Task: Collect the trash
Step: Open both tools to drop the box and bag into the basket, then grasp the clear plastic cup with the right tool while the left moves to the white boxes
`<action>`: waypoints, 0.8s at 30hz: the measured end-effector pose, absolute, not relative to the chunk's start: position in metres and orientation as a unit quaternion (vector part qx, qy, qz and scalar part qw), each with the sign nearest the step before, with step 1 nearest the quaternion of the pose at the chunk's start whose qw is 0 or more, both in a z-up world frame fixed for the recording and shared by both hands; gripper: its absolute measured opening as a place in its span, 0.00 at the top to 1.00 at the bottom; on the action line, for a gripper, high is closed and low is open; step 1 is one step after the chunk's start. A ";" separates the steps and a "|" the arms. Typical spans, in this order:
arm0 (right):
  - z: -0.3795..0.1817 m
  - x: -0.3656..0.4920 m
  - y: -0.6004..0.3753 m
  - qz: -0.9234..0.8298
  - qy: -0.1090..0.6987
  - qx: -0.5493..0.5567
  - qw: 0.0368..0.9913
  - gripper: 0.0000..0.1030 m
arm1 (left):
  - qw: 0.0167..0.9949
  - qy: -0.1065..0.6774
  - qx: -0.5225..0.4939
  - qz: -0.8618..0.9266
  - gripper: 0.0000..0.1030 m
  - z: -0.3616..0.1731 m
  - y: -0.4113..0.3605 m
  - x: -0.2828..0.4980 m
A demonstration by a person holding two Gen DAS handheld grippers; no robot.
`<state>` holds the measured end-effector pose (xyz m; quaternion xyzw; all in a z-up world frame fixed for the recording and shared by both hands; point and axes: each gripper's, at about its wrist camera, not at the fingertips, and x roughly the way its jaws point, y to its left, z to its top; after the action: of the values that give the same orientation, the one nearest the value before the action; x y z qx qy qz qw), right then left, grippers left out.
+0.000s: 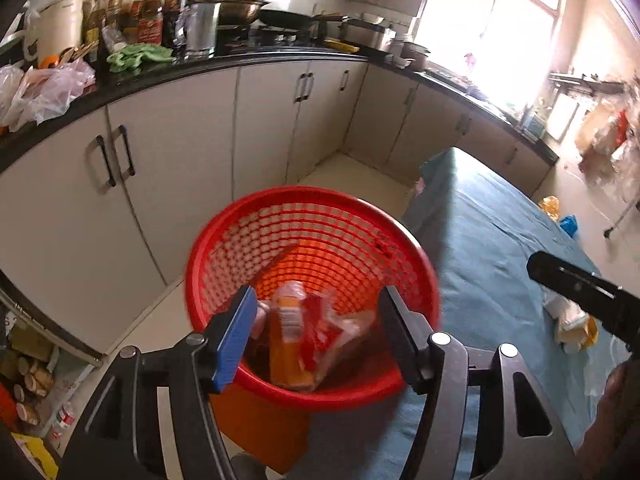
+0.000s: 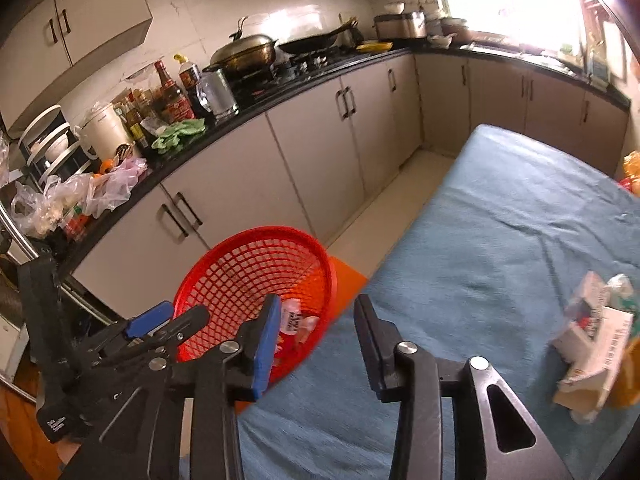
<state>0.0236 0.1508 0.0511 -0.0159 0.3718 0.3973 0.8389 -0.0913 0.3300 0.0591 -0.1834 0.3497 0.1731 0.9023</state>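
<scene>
The tabletop (image 2: 500, 216) carries a blue cloth. The red basket (image 1: 320, 216) sits at its edge to receive waste. My left tool (image 1: 316, 320) hangs open over the dropped wrappers (image 1: 304, 332). My right tool (image 2: 316, 320), open, holds nothing; 1 trash pile (image 2: 592, 344) remains.

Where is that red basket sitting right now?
The red plastic mesh basket sits on an orange stand beside the blue-covered table, in front of the pale kitchen cabinets. In the left view it is right beyond the left tongs.
</scene>
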 end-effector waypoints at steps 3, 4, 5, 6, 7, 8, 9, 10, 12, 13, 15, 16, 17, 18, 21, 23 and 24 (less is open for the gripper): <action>0.057 0.013 0.128 0.377 0.348 -0.026 0.858 0.48 | 0.909 0.344 -0.176 0.155 0.36 0.062 0.305 -0.094; 0.057 0.010 0.119 0.369 0.342 -0.028 0.864 0.48 | 0.912 0.345 -0.171 0.144 0.36 0.062 0.292 -0.093; 0.058 0.008 0.111 0.365 0.338 -0.027 0.867 0.48 | 0.913 0.346 -0.168 0.136 0.36 0.062 0.286 -0.092; 0.060 0.006 0.100 0.360 0.332 -0.023 0.872 0.48 | 0.915 0.346 -0.162 0.128 0.36 0.062 0.277 -0.091; 0.062 0.004 0.090 0.354 0.328 -0.018 0.876 0.48 | 0.917 0.348 -0.156 0.120 0.36 0.062 0.266 -0.089; 0.064 0.002 0.077 0.351 0.324 -0.010 0.879 0.48 | 0.917 0.351 -0.151 0.112 0.36 0.061 0.257 -0.087; 0.065 0.001 0.068 0.346 0.324 -0.004 0.881 0.48 | 0.918 0.355 -0.145 0.101 0.36 0.060 0.244 -0.085; 0.066 0.000 0.058 0.339 0.324 0.000 0.883 0.47 | 0.918 0.357 -0.142 0.094 0.36 0.059 0.236 -0.083; 0.068 -0.004 0.035 0.325 0.321 0.008 0.890 0.47 | 0.919 0.363 -0.133 0.081 0.36 0.056 0.219 -0.079; 0.069 -0.006 0.023 0.319 0.317 0.011 0.893 0.47 | 0.919 0.367 -0.126 0.076 0.36 0.055 0.209 -0.076; 0.071 -0.010 -0.004 0.307 0.311 0.020 0.899 0.47 | 0.919 0.373 -0.116 0.062 0.36 0.052 0.191 -0.072; 0.072 -0.011 -0.018 0.302 0.309 0.028 0.901 0.47 | 0.918 0.377 -0.110 0.055 0.36 0.051 0.182 -0.069; 0.072 -0.011 -0.034 0.297 0.308 0.038 0.903 0.47 | 0.918 0.379 -0.105 0.050 0.36 0.051 0.174 -0.066; 0.072 -0.011 -0.050 0.291 0.306 0.047 0.905 0.47 | 0.918 0.381 -0.100 0.043 0.36 0.051 0.166 -0.064; 0.072 -0.009 -0.097 0.260 0.305 0.064 0.914 0.47 | 0.918 0.385 -0.086 0.032 0.36 0.051 0.149 -0.060; 0.070 -0.001 -0.127 0.234 0.316 0.073 0.917 0.47 | 0.918 0.389 -0.079 0.024 0.35 0.053 0.138 -0.057; 0.067 0.002 -0.137 0.222 0.321 0.077 0.918 0.47 | 0.917 0.390 -0.077 0.021 0.35 0.053 0.135 -0.056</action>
<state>0.0022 -0.1373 0.0672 0.0766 0.3209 0.2218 0.9176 -0.0563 0.1349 0.0530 -0.0772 0.3905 0.0215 0.9171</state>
